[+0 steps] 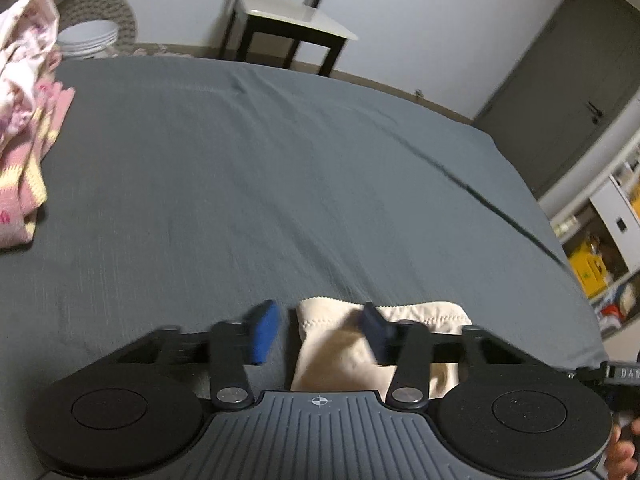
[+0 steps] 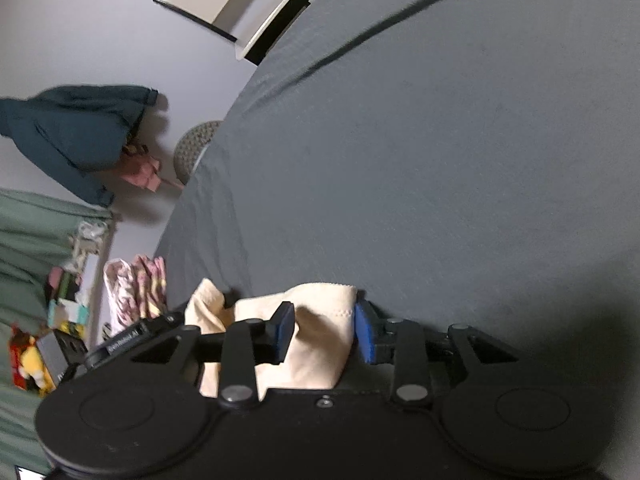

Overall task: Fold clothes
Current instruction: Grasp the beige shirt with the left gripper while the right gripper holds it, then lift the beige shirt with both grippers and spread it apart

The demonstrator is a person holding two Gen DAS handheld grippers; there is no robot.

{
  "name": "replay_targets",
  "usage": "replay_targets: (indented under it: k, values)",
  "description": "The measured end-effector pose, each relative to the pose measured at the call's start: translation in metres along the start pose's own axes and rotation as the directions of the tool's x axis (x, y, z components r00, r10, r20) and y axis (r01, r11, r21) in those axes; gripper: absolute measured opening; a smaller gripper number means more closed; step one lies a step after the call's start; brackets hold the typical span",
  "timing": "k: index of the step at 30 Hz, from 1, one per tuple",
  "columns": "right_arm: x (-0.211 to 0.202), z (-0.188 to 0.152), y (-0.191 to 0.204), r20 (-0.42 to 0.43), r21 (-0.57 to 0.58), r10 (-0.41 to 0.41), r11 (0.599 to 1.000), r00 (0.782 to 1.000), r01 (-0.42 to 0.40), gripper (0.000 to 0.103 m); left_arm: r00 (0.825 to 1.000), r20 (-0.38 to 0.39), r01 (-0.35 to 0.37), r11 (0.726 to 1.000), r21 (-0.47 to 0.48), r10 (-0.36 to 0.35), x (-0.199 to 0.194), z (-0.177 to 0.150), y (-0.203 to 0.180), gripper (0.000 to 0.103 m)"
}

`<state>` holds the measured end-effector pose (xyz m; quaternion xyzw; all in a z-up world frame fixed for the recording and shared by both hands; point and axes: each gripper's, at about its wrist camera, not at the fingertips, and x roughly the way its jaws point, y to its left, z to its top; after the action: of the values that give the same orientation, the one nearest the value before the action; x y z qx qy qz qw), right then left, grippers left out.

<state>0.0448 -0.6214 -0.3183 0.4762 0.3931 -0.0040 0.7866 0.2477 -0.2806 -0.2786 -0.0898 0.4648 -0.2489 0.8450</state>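
Cream cloth on bed, long axis 9-to-3. Left hand-held gripper wide, cloth edge between fingers. Right hand-held gripper wide, straddling other end; both equally near.

Light: dim indoor lighting is washing both views in grey.
Blur: motion is smearing everything.
Edges: fisheye curving, corners darkening.
Shadow: falling lower right on the wide grey fabric sheet.

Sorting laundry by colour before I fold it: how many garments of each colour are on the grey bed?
Cream cloth item between the grippers' fingers: 1
Pink-and-yellow patterned garment at the bed's edge: 1
White floral-print garment on top of it: 1
Total: 3
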Motion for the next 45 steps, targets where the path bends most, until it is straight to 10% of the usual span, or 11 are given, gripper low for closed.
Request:
replay_targets:
  k: [4, 7, 19, 28, 37, 45]
  values:
    - [0.003, -0.001, -0.004, 0.008, 0.023, 0.026, 0.999, 1.0, -0.027, 0.03, 0.999, -0.006, 0.047, 0.999, -0.025, -0.048, 0.0, -0.004, 0.0, 0.023]
    - [0.007, 0.0, -0.004, 0.011, 0.016, 0.009, 1.0, 1.0, -0.009, 0.009, 0.999, 0.004, 0.048, 0.999, -0.012, -0.048, -0.002, -0.008, 0.0, 0.005]
    - [-0.034, 0.012, 0.041, 0.233, -0.169, 0.13, 0.981, 0.964, -0.091, 0.004, 0.977, 0.213, -0.046, 0.997, 0.057, 0.033, -0.067, 0.034, -0.006, 0.003]
    - [-0.121, 0.014, 0.115, 0.466, -0.47, 0.268, 0.882, 0.843, -0.021, 0.004, 0.898, 0.438, -0.055, 0.981, 0.188, -0.034, -0.174, 0.092, -0.044, 0.003]
    - [-0.213, -0.021, 0.203, 0.623, -0.656, 0.363, 0.724, 0.692, 0.211, 0.004, 0.767, 0.61, -0.001, 0.951, 0.311, -0.199, -0.289, 0.089, -0.087, 0.003]
    - [-0.27, -0.05, 0.221, 0.665, -0.67, 0.407, 0.697, 0.626, 0.257, 0.004, 0.688, 0.657, 0.042, 0.92, 0.39, -0.31, -0.356, 0.053, -0.109, 0.003]
